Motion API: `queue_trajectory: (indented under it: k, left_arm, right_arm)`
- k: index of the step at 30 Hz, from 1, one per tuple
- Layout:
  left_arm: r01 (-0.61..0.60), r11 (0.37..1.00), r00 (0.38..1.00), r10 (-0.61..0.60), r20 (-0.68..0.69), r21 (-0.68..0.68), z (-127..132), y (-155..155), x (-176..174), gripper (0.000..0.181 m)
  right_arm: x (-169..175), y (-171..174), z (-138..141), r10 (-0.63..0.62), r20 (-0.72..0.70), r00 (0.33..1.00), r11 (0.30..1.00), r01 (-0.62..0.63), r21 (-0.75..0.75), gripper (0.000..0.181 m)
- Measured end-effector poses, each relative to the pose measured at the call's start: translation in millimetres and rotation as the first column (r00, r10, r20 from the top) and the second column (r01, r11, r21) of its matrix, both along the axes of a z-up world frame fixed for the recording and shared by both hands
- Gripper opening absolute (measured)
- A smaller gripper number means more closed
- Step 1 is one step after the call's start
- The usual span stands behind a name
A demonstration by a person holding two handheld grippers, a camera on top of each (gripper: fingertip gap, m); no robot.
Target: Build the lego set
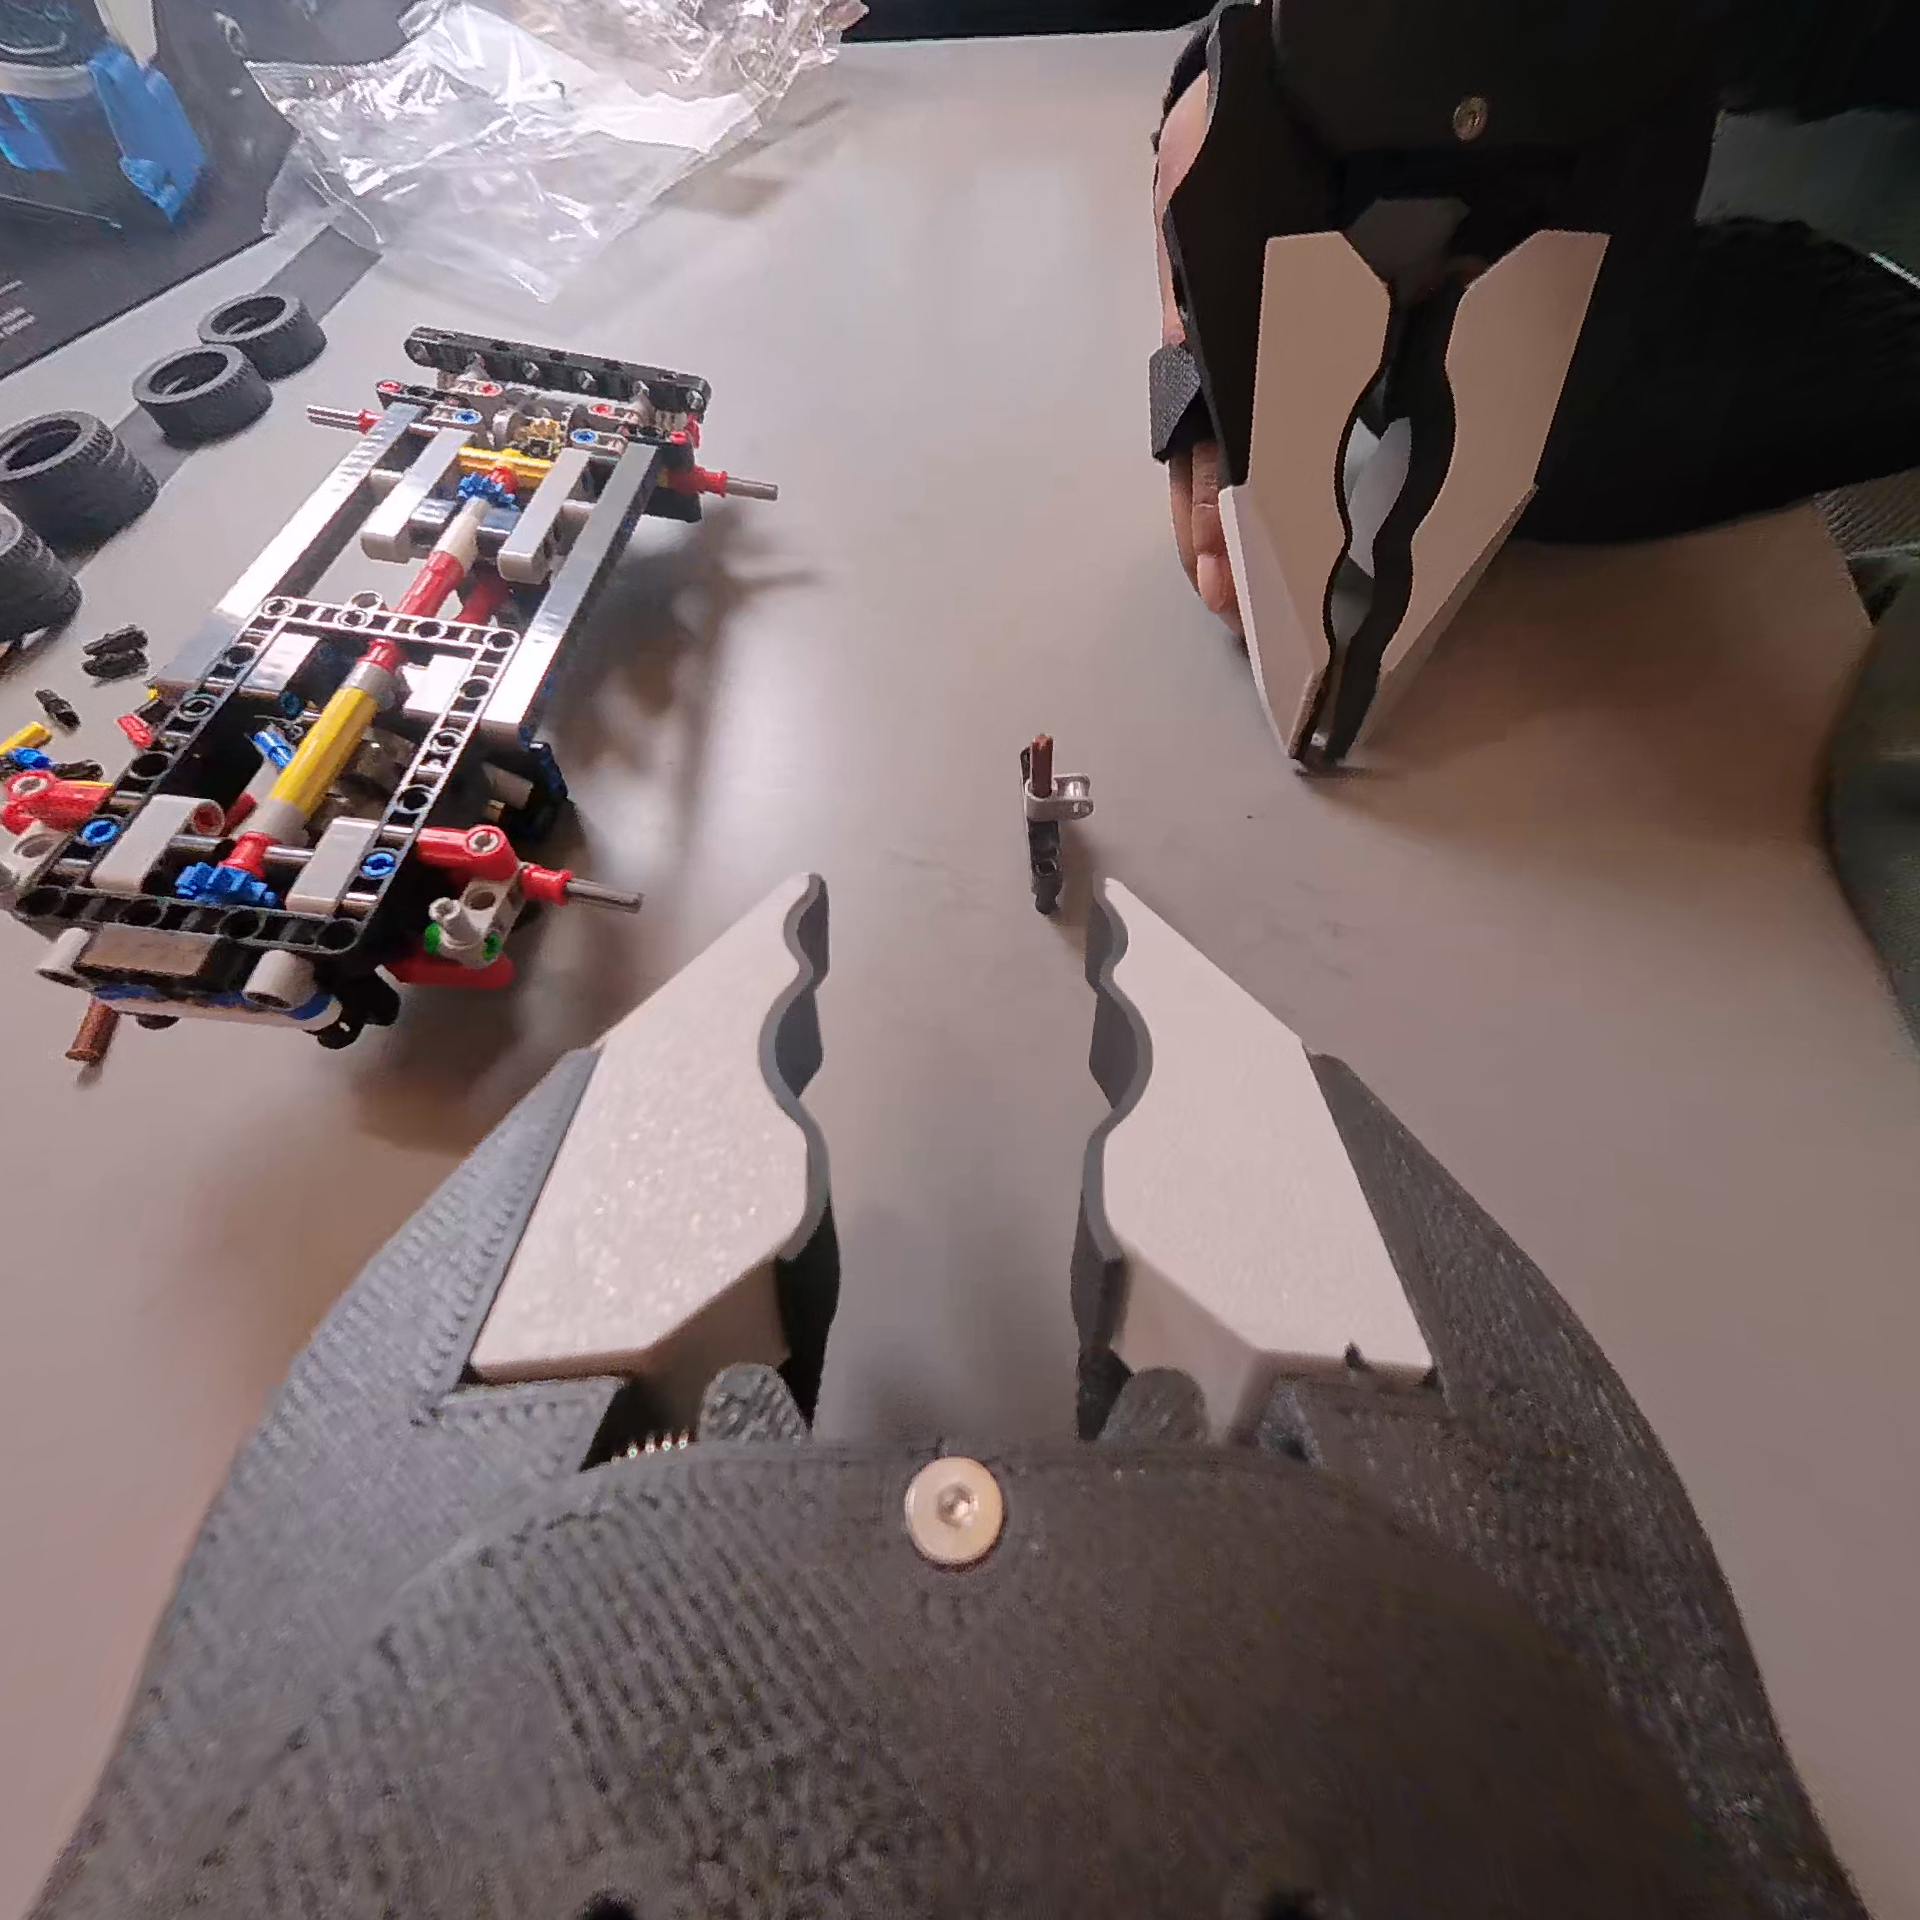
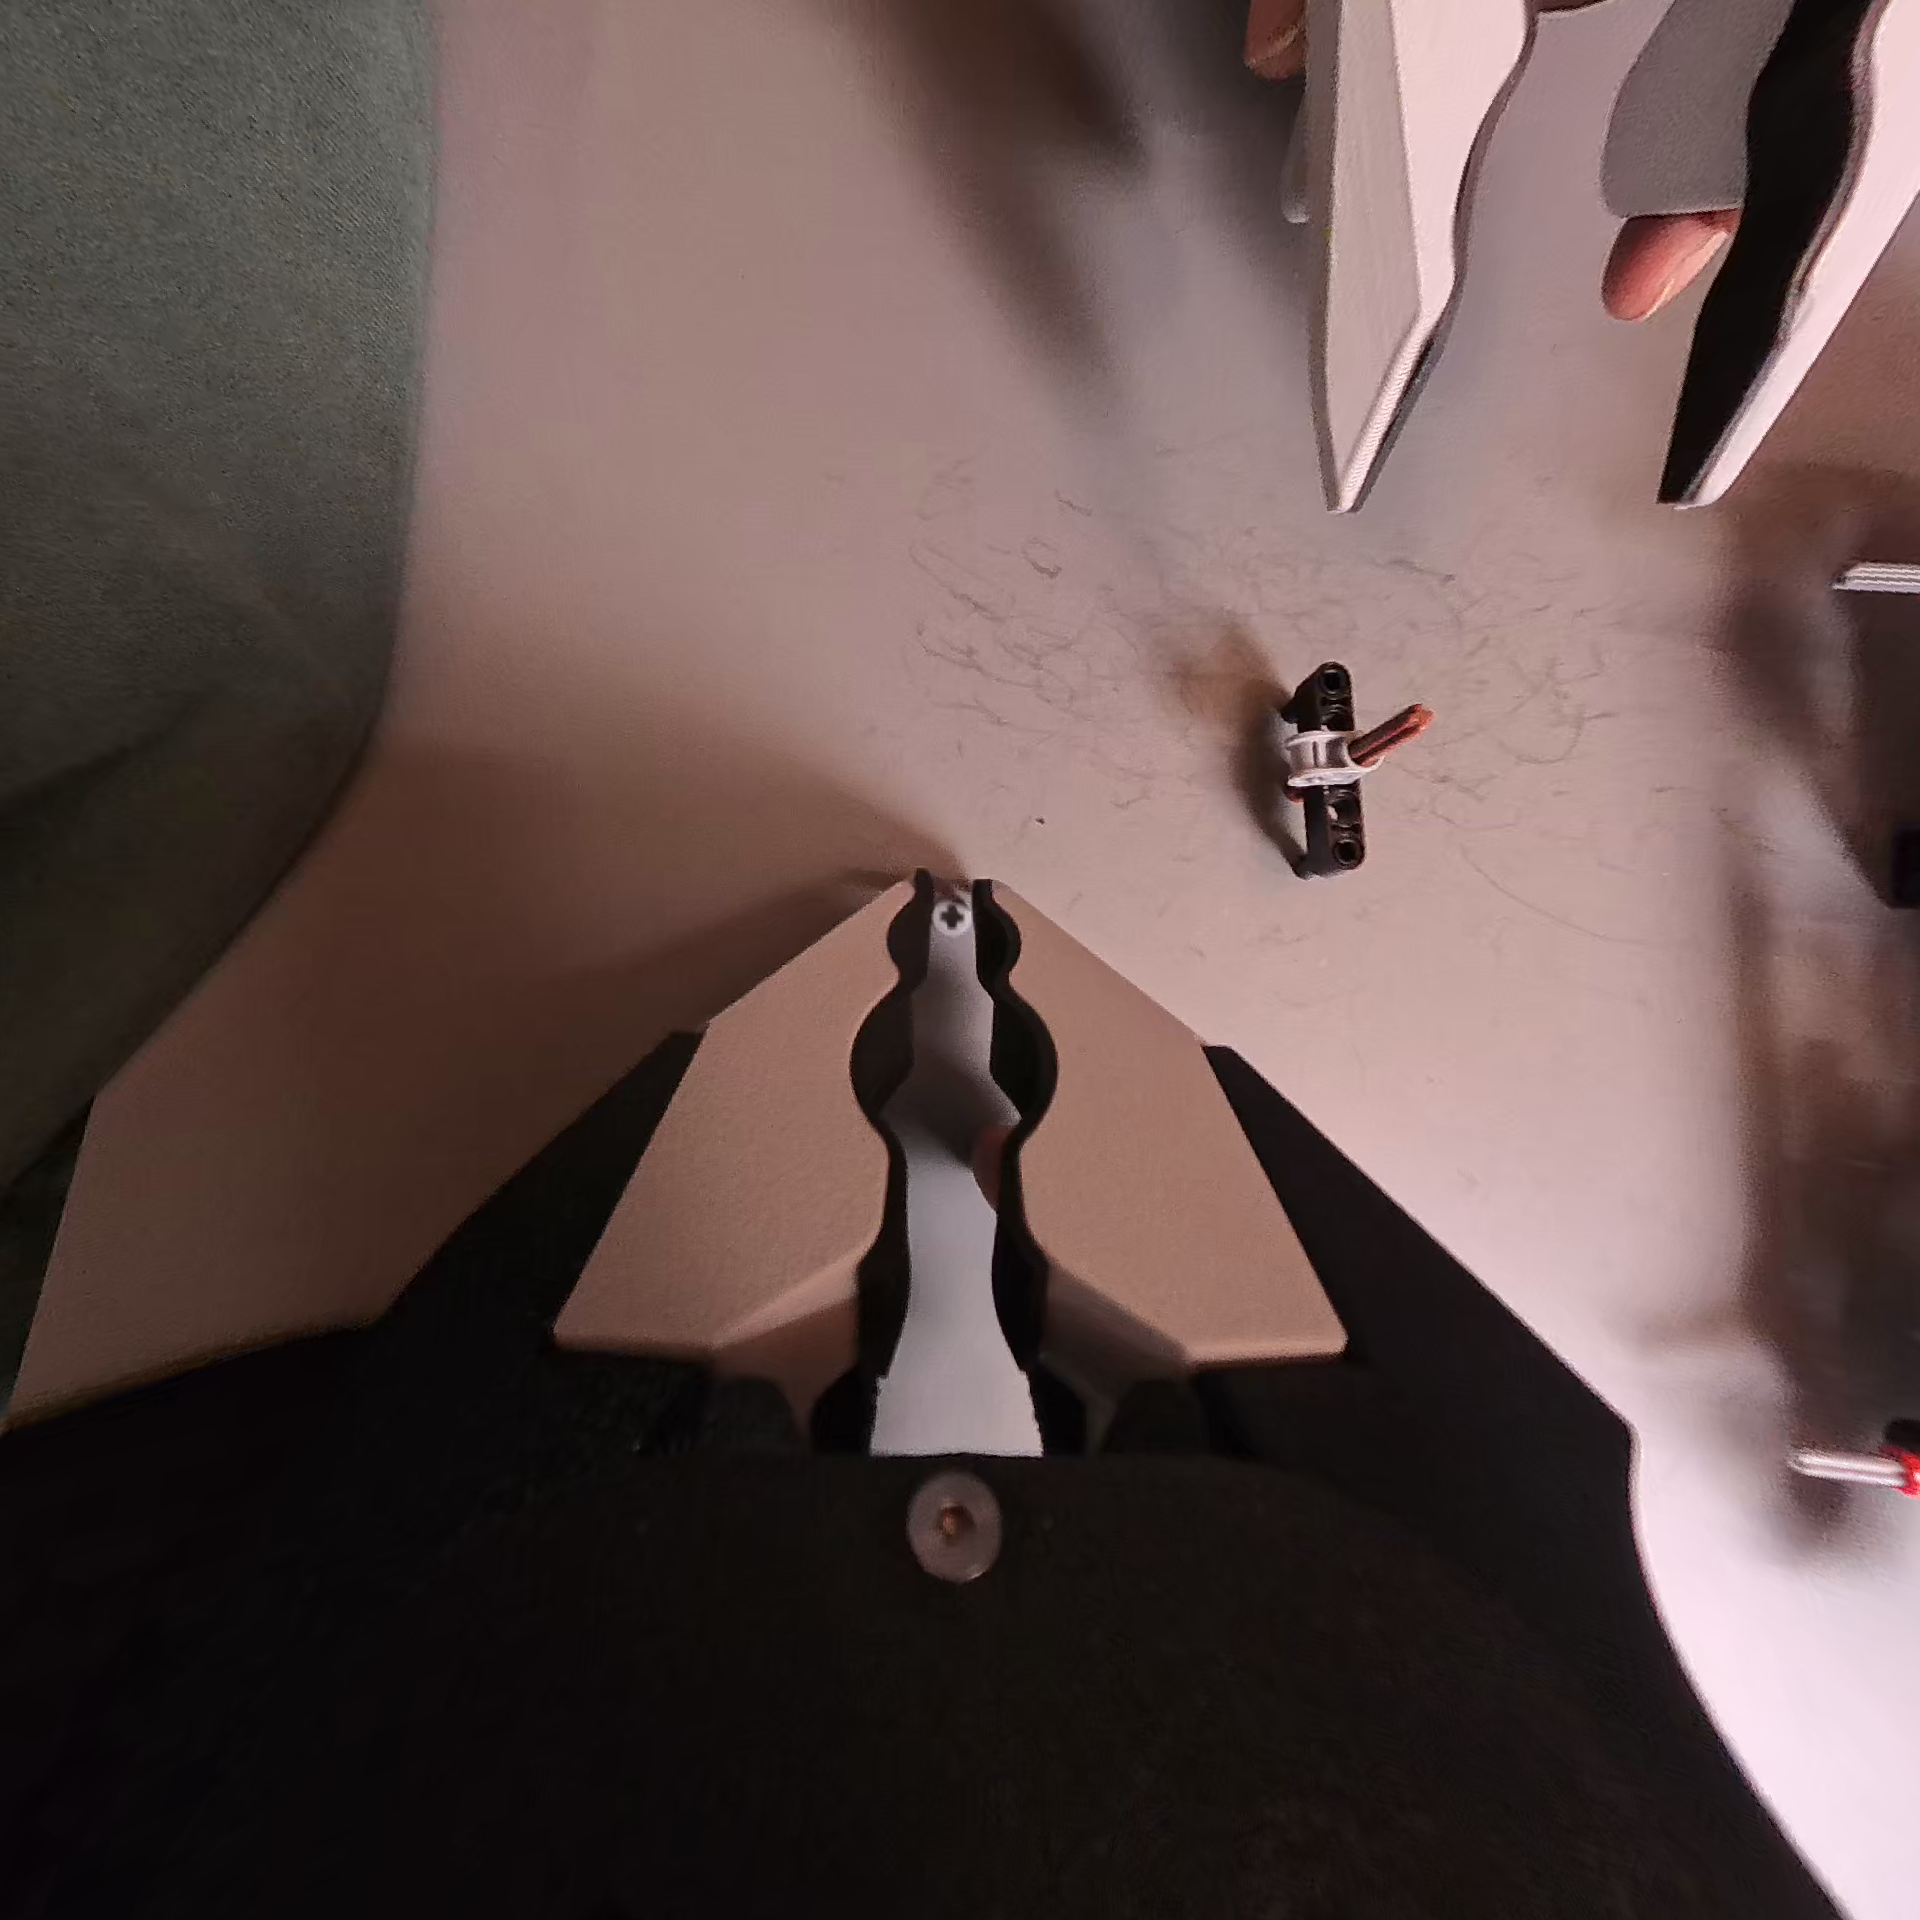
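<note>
Right wrist view: small grey piece (image 2: 950, 916) is pinched by right gripper (image 2: 952, 891) against table (image 2: 727, 520), likely for pickup; left gripper (image 1: 956, 904) is held spread.

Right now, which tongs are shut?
The right tongs, tips pinching a small pale piece at the table; the left tongs gape open.

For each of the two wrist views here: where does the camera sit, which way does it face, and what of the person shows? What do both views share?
Left wrist view: sits behind the open left gripper, looking forward and down over the table toward the chassis, tyres, plastic bag and right gripper; fingers show behind that gripper.
Right wrist view: sits behind the right gripper, shut on a small grey piece, looking steeply down at the table; a fingertip shows by the left gripper.
Shared: the small black-and-brown subassembly, and each other's gripper.
</note>
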State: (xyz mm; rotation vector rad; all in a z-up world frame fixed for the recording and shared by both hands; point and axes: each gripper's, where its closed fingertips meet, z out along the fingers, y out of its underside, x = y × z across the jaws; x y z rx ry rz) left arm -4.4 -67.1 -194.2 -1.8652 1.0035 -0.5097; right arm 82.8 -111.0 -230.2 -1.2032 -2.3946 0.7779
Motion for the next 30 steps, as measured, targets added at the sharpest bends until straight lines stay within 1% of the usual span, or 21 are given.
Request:
queue_trajectory:
  k: [4,9,13,22,30]
  left_arm:
    - [0.005,1.000,0.999,-0.004,-0.034,0.021,-1.2,-0.8,0.8,0.048]
    - [0.005,1.000,1.000,-0.005,-0.028,0.010,-1.4,-1.7,1.6,0.047]
    - [0.014,1.000,1.000,-0.014,-0.016,-0.005,-2.0,-3.1,3.0,0.048]
    - [0.045,0.998,0.998,-0.046,-0.047,-0.041,-11.6,-8.9,6.4,0.048]
    - [0.047,0.998,0.998,-0.050,-0.049,-0.049,-13.1,-9.4,6.0,0.046]
  right_arm:
    - [-0.7,0.9,-0.9,-0.005,0.009,1.000,1.000,0.005,0.010,0.002]
    - [2.3,2.6,0.9,-0.010,0.015,1.000,1.000,0.010,0.015,0.008]
    - [5.1,5.2,0.2,-0.018,0.033,0.999,1.000,0.018,0.023,0.008]
    - [6.1,5.7,-2.6,0.012,0.076,0.997,1.000,-0.014,0.023,0.007]
    - [9.9,4.2,-2.9,0.024,0.095,0.995,1.000,-0.025,0.011,0.006]
